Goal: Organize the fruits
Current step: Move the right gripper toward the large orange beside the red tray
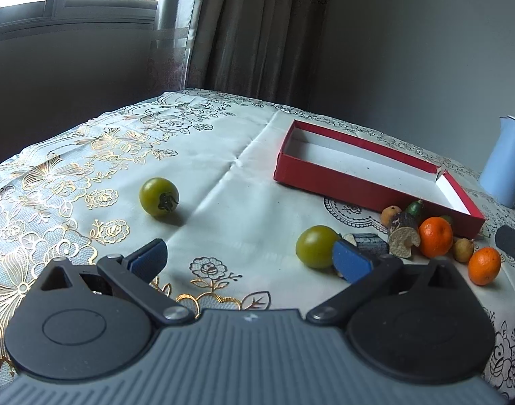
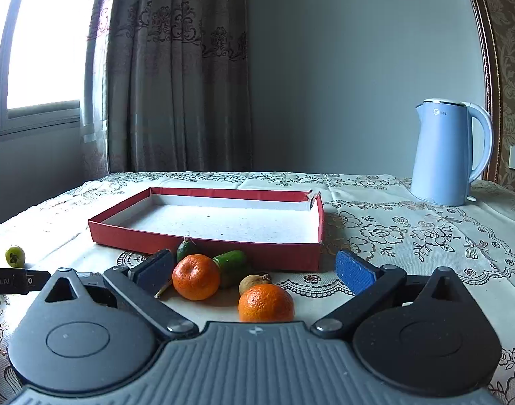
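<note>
**Both tongs spread, fruit crowded against the red tray**

My left gripper (image 1: 250,260) hangs w/ fingers spread wide, nothing between them. Its right pad sits just in front of a green tomato (image 1: 316,246) (touching or not, can't tell). A second green tomato (image 1: 159,196) lies alone to the left, well apart, w/ open cloth around it and toward the table's far-left edge.

My right gripper (image 2: 255,270) is also spread and holds nothing. Between its fingers: the near orange (image 2: 266,302) low at centre, another orange (image 2: 196,276) by the left pad, a small brown fruit (image 2: 250,281) between them, and two small green fruits (image 2: 229,259) behind, pressed up to the tray wall.

The red tray (image 2: 203,243) sits mid-table, its white floor bare, near wall right behind the fruit cluster. In the left view, bark-covered wood chunks (image 1: 404,238) lie among the fruit. A blue kettle (image 2: 448,152) stands far right, well apart from the tray. The floral tablecloth (image 2: 409,236) right of the tray is open.
</note>
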Motion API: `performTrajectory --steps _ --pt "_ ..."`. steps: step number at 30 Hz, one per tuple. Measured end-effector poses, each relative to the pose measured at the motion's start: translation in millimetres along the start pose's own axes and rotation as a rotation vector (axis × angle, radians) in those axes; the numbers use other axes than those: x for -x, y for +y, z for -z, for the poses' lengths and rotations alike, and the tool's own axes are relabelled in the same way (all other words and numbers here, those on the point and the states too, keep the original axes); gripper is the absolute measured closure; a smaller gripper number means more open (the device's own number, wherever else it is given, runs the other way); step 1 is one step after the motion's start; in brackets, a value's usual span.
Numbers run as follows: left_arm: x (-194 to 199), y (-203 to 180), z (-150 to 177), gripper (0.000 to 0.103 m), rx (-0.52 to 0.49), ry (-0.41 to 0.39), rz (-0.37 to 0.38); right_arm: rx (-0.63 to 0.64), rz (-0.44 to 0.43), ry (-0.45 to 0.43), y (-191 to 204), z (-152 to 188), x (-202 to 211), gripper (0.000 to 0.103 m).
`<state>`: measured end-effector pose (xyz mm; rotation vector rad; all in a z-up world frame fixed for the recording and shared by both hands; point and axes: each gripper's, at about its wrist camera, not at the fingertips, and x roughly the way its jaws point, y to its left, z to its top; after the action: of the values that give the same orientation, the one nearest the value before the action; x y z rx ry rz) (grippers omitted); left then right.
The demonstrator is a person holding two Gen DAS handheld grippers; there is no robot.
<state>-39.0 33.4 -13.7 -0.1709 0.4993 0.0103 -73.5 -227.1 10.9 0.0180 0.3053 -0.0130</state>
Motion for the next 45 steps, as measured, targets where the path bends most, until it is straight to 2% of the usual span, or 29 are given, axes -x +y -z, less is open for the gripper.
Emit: performTrajectory --steps 7,13,16,21,30,45 --pt "3 -2 3 0.0 0.002 -0.022 0.031 0.11 0.012 0.031 4 3 6 0.0" --pt "2 2 5 0.0 0.02 -0.012 0.034 0.108 0.008 0.086 0 2 -6 0.0" --pt "0 5 5 0.0 0.031 0.005 0.03 0.098 -0.001 0.113 -1 2 -13 0.005" --pt "-4 4 5 0.0 0.013 0.032 0.015 0.074 0.009 0.146 -4 4 -19 0.005" --pt "-3 2 6 0.0 -0.002 0.035 0.008 0.064 0.065 0.16 -7 5 -25 0.005" --pt "-2 -2 6 0.0 -0.038 0.029 -0.035 0.038 0.073 0.142 -11 4 -20 0.005"
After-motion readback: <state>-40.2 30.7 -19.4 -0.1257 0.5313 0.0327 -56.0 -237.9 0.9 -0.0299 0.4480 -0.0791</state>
